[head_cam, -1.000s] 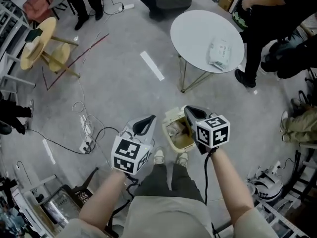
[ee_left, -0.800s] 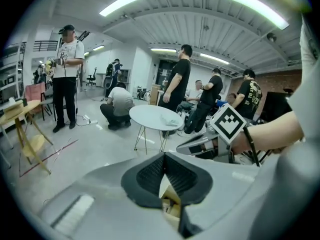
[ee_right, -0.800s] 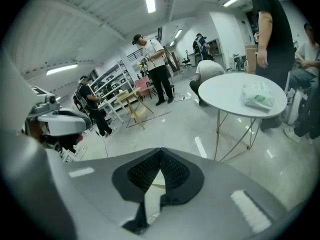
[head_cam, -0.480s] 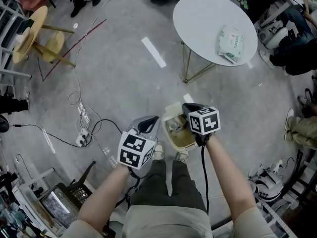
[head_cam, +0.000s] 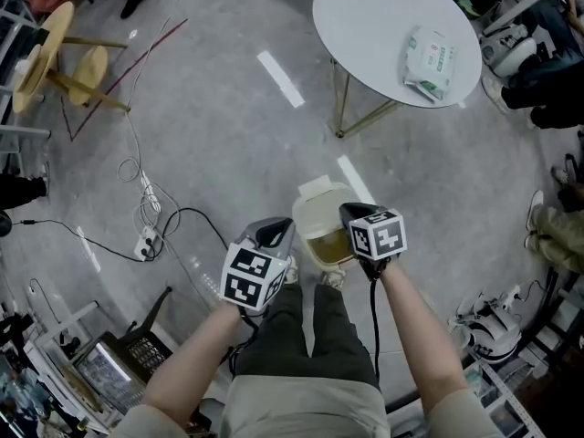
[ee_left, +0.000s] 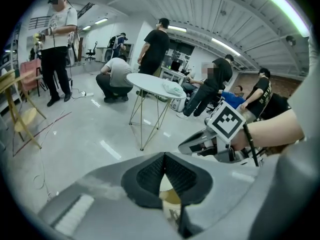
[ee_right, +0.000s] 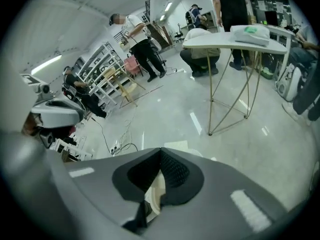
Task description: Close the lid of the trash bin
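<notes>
The cream trash bin [head_cam: 328, 243] stands on the floor just in front of my feet. Its lid [head_cam: 318, 206] leans forward over the far half, and the brownish inside still shows at the near half. My right gripper [head_cam: 353, 212] is shut and empty, with its tip at the bin's right rim beside the lid; I cannot tell whether it touches. To the left of the bin, apart from it, my left gripper [head_cam: 276, 229] is also shut and empty. In the left gripper view the bin [ee_left: 168, 196] shows under the closed fingertips and the right gripper [ee_left: 200, 145] sits at the right.
A round white table [head_cam: 374, 12] with a pack of wipes [head_cam: 433, 57] stands further ahead. Cables and a power strip [head_cam: 146, 241] lie to the left, and a wooden chair [head_cam: 55, 57] stands at the far left. People [ee_left: 155, 54] stand and crouch around the table.
The lid has swung forward from nearly upright and now covers more of the bin's opening. My right gripper has shifted down beside the bin's right rim. The left gripper has barely moved.
</notes>
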